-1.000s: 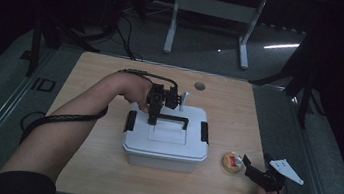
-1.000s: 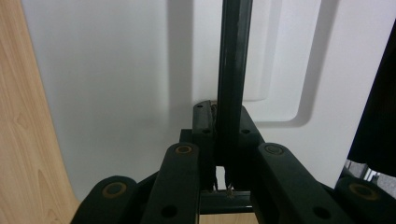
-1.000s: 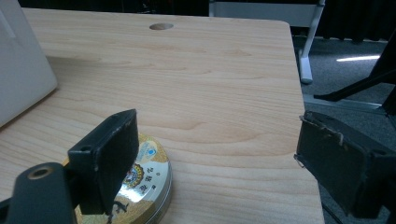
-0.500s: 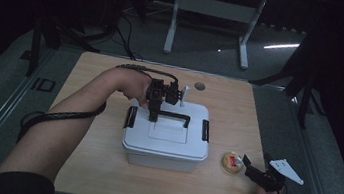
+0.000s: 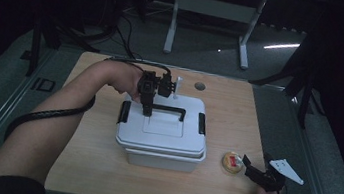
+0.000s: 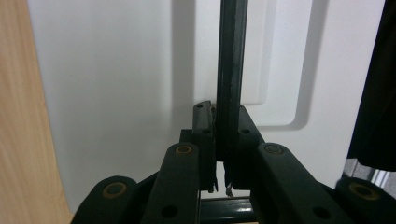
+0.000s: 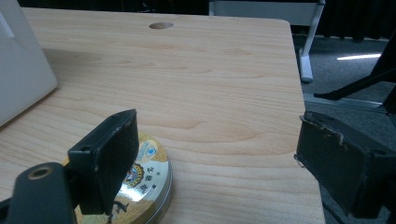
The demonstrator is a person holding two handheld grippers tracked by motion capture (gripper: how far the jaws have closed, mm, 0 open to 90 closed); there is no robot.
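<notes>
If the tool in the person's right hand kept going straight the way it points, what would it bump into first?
Probably nothing at once: the right tool stands open, with bare table ahead. The small round tin lies beside its left pad, not squarely in line, though depth is unclear.

A tin (image 5: 232, 162) lies right of the box (image 5: 161, 133) on the table (image 5: 238, 116).

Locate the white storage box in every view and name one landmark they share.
High view: white storage box at table centre, its black handle pinched by the left claw.
Left gripper view: its lid spreads behind the claw.
Right gripper view: its corner at the left edge.
Shared landmark: the wooden table.
</notes>
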